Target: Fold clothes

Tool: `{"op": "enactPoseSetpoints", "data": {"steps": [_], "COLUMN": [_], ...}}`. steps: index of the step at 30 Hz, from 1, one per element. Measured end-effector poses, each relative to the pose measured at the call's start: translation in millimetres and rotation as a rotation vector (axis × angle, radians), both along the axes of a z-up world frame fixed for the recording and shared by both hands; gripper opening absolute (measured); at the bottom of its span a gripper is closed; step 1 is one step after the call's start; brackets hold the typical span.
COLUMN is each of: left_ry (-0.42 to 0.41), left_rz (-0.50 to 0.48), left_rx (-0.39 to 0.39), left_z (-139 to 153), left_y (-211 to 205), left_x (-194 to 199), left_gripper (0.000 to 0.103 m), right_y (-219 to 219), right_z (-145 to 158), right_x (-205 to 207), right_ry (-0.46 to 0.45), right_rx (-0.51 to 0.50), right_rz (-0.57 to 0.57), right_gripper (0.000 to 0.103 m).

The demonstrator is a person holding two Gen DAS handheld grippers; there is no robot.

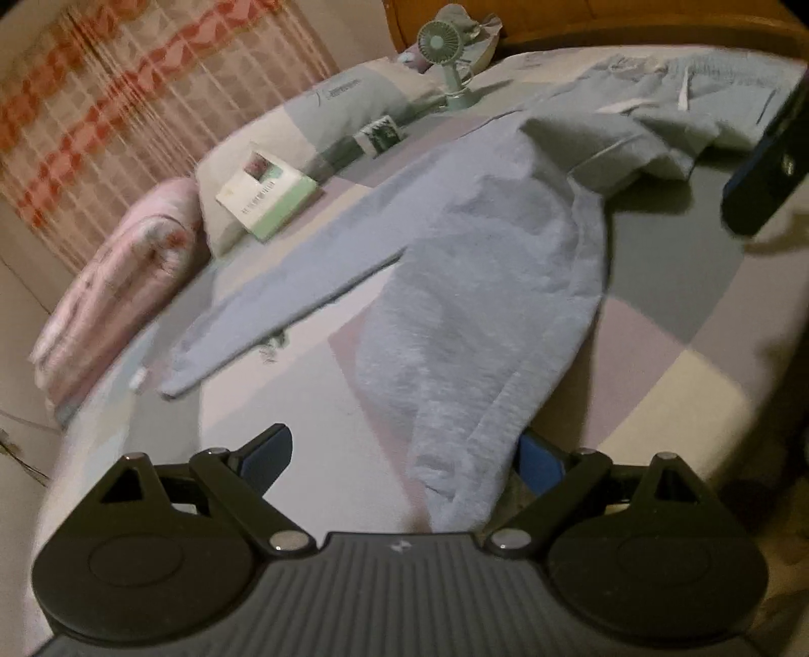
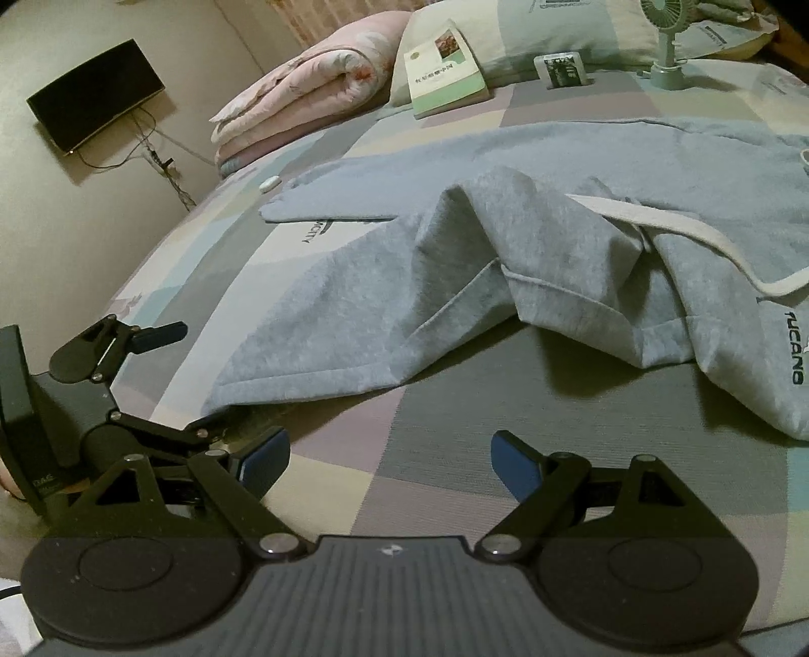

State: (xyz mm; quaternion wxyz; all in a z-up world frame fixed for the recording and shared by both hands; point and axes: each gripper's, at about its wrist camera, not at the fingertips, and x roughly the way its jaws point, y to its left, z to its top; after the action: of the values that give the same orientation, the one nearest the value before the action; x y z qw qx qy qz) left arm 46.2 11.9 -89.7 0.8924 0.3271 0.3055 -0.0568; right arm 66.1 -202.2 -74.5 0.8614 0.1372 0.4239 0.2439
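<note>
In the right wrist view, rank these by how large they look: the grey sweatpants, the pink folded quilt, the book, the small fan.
1. Grey sweatpants, by far the largest.
2. Pink folded quilt.
3. Book.
4. Small fan, cut off by the top edge, so its place below the book is unsure.
All but the sweatpants lie far from the camera.

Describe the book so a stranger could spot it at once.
On the bed, look toward the pillow beyond the grey trousers. The book leans on the pillow beside the pink quilt; only it has a white-and-green cover.
</note>
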Motion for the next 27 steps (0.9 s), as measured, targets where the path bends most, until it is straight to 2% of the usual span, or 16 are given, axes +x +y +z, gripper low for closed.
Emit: {"op": "enactPoseSetpoints", "data": {"steps": [3, 6, 9, 11, 13, 18, 20, 23, 25, 27], "left_ry": [-0.003, 0.029, 0.001, -0.052, -0.036, -0.068, -0.105, -0.125, -0.103, -0.093], "left_rz": [0.033, 0.066, 0.107, 0.120, 0.090, -0.015, 0.034, 0.117, 0.102, 0.050], "left_rx": [-0.034, -0.130, -0.174, -0.159, -0.134, 0.045, 0.045, 0.000, -0.024, -0.008], "left_z": [4.4, 12.6, 14.7, 11.6, 2.9, -20.3, -17.1, -10.1, -9.9, -15.7], "left_y": [7.9, 17.2, 21.6, 19.7, 15.4, 3.1, 9.8, 21.7, 23.3, 17.8], "left_x": [1.9, 7.7, 13.0, 13.8, 15.9, 6.1, 8.7, 16.9, 19.1, 18.2], "left_gripper": [0.094, 0.094, 0.094, 0.094, 0.093, 0.094, 0.094, 0.093, 0.093, 0.093], "right_y": [2.2, 3.4, 4.0, 5.9, 7.7, 5.7, 3.2, 1.5, 3.3, 6.1], "right_z": [0.9, 1.1, -0.4, -1.0, -1.9, -0.2, 0.2, -1.2, -2.7, -3.9], "right_x": [-0.3, 0.0, 1.2, 0.7, 0.0, -1.1, -0.6, 1.0, 2.0, 2.9], "right_ry": [0.000, 0.002, 0.009, 0.013, 0.016, 0.017, 0.018, 0.024, 0.029, 0.031], "right_rx": [-0.011, -0.017, -0.015, -0.014, -0.016, -0.019, -0.017, -0.015, -0.017, -0.020], "right_rz": [0.004, 0.008, 0.000, 0.003, 0.006, -0.007, -0.016, -0.025, -0.021, -0.014], "right_gripper": [0.090, 0.090, 0.090, 0.090, 0.090, 0.090, 0.090, 0.090, 0.090, 0.090]}}
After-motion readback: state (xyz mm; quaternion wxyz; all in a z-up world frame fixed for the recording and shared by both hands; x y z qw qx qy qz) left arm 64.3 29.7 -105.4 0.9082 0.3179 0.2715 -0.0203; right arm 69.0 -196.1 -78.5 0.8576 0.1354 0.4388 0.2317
